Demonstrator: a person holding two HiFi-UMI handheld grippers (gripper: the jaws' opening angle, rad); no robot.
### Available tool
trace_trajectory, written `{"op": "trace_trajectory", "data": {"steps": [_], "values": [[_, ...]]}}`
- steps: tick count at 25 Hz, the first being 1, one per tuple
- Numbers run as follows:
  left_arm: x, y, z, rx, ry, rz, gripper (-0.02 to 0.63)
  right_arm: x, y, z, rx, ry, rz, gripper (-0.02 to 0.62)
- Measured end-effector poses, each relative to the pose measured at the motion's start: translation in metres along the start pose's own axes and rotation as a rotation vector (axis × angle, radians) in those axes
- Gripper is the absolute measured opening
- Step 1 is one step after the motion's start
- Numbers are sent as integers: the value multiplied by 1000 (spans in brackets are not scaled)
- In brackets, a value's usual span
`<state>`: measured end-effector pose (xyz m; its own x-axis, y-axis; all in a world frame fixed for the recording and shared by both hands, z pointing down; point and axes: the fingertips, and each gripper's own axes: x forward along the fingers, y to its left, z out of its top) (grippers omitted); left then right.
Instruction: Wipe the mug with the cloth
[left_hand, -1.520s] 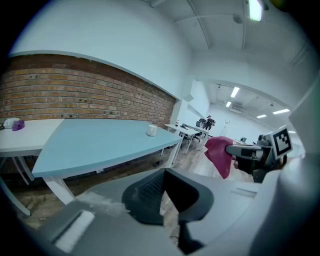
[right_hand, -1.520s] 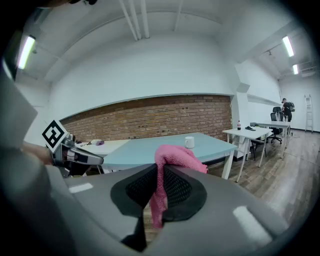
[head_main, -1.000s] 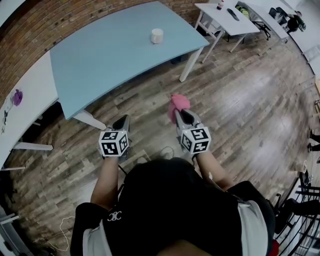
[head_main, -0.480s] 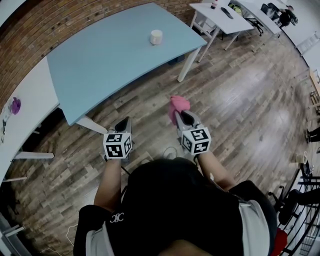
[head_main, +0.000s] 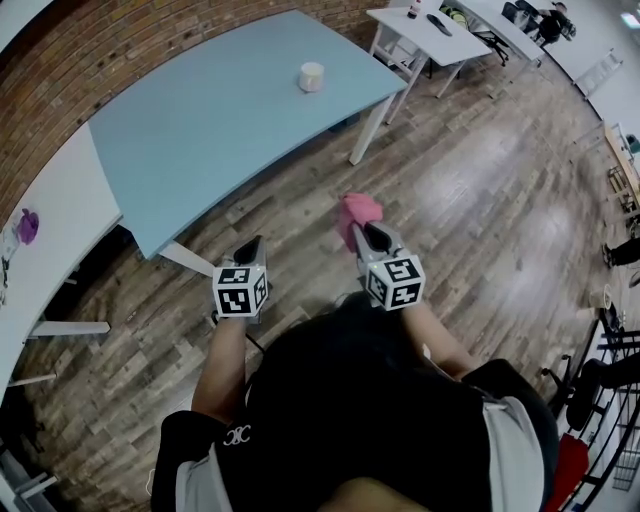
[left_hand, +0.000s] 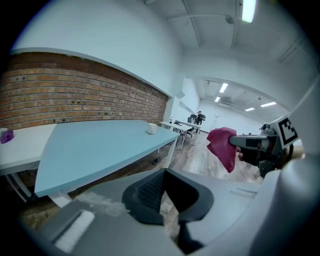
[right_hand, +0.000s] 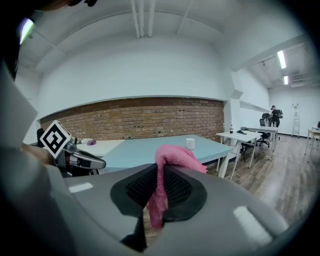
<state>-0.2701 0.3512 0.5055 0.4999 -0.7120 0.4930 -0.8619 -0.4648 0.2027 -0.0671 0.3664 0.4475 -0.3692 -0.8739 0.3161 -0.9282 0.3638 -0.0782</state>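
Right gripper view has the right gripper (right_hand: 158, 176) clenched on the pink cloth (right_hand: 175, 157): the fabric is pinched between the two dark pads, a fold bulging above the tips and a strip hanging below them. In the left gripper view the left gripper (left_hand: 164, 172) has its jaws pressed together with nothing between them. Seen from the head view, both grippers are held out in front of the person over the wooden floor (head_main: 480, 200), side by side and apart from each other, each with its marker cube facing up.

The white mug (head_main: 312, 76) stands upright on the light blue table (head_main: 200, 130), close to that table's far edge and well apart from both grippers. No gripper touches it. The table's near corner lies beyond the left gripper. A brick wall (head_main: 100, 50) runs behind the blue table. To the left a white desk (head_main: 50, 230) carries a small purple object (head_main: 27, 225). Further off to the right stands another white table (head_main: 425, 25).
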Motion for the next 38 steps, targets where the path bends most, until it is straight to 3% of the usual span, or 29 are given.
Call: {"op": "trace_trajectory", "data": {"steps": [11,21,27,32,38], "values": [[3,13,-3,-29,-27,0,3,11,-9,17,-32,-17,-15,35],[37,23,22,3,-62,43,3,44,-53,32,-39,-65,-18,35],[84,42,42,-11,-64,93,3,96,-94,49,-58,-92,13,35],[128,63,75,-35,-78,181,3,158,-128,59,-19,-74,62,36],[180,67,101,-33,-39,177,3,214,-170,75,3,-76,83,35]]}}
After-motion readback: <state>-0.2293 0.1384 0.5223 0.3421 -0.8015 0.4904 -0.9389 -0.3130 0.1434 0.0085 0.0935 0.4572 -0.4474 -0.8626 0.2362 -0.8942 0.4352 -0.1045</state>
